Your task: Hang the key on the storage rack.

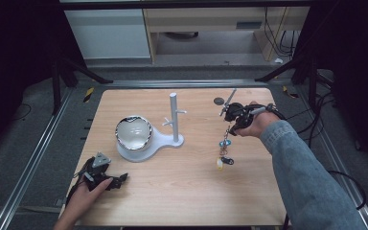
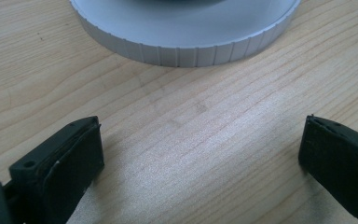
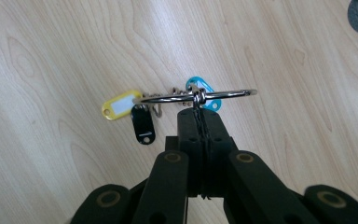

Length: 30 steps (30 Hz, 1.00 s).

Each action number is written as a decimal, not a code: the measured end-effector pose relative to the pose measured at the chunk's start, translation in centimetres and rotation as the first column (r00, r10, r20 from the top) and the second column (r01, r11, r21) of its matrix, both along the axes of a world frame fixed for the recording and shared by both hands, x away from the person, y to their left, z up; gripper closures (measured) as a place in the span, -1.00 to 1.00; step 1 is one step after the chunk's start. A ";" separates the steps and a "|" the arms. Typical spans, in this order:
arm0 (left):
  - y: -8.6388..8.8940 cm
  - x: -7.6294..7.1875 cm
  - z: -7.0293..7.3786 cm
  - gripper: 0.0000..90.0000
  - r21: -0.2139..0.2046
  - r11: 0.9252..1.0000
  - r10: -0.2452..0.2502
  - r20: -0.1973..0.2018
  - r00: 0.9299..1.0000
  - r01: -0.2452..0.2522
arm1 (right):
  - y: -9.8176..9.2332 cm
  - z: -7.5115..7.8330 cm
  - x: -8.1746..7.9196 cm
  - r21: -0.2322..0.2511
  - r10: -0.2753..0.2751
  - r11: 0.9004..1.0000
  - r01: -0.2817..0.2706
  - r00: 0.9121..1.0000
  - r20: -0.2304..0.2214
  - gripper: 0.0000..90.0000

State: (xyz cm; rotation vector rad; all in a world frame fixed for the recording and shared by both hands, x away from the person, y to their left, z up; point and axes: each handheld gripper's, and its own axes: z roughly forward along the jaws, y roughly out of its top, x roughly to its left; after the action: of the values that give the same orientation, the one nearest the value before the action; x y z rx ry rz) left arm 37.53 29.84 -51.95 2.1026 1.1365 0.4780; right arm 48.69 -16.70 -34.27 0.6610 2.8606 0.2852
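Over the right half of the surface: the right claw [image 1: 229, 125] is clenched on a metal key ring [image 3: 200, 95], gripping it at the twisted joint.
Key ring position: lifted, level across the claw tips in the right gripper view; in the high view the bunch hangs in a chain below the claw.
Tags: a yellow tag [image 3: 120, 105], a black tag [image 3: 143, 123] and a blue tag [image 3: 201, 88] dangle from the ring; whether the lowest ones are clear of the surface [image 1: 182, 191] I cannot tell.
Left claw [image 1: 119, 181]: released, jaws wide apart with nothing between them, resting low on the surface at the near left corner, pointed at the stand's round base [image 2: 186, 46].
Stand: a white post with short pegs [image 1: 174, 117] rises mid-surface; a bowl [image 1: 133, 133] sits on the base beside it.
Done so far: the keys look picked up and securely pinched.
Left to do, as I judge it: carry the ring leftward to the post and hook it over a peg, then let go.
Other: a small dark disc [image 1: 219, 101] lies near the far edge.
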 end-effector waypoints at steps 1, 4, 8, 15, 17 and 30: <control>0.0 0.0 0.0 -1.00 0.000 1.000 0.000 0.000 1.000 0.000 | 0.0 0.1 0.0 0.001 -0.001 1.000 0.001 1.000 0.003 0.97; 0.0 0.0 0.0 -1.00 0.000 1.000 0.000 0.000 1.000 0.000 | 0.2 0.7 0.1 0.001 -0.001 1.000 0.001 1.000 0.008 0.97; 0.0 0.0 0.0 -1.00 0.000 1.000 0.000 0.000 1.000 0.000 | 0.3 1.5 0.3 0.010 -0.003 1.000 0.003 1.000 0.014 0.97; 0.0 0.0 0.0 -1.00 0.000 1.000 0.000 0.000 1.000 0.000 | 1.0 2.6 0.5 0.017 0.008 1.000 -0.008 1.000 0.022 0.97; 0.0 0.0 0.0 -1.00 0.000 1.000 0.000 0.000 1.000 0.000 | 1.2 2.8 0.5 0.019 0.009 1.000 -0.010 1.000 0.020 0.97; 0.0 0.0 0.0 -1.00 0.000 1.000 0.000 0.000 1.000 0.000 | 2.9 5.2 1.0 0.031 0.026 0.999 -0.027 0.998 0.054 0.97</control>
State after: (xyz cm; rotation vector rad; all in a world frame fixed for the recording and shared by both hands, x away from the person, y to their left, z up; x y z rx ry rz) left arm 37.53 29.84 -51.94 2.1026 1.1367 0.4781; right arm 49.67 -13.80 -29.09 0.6121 2.8216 0.3481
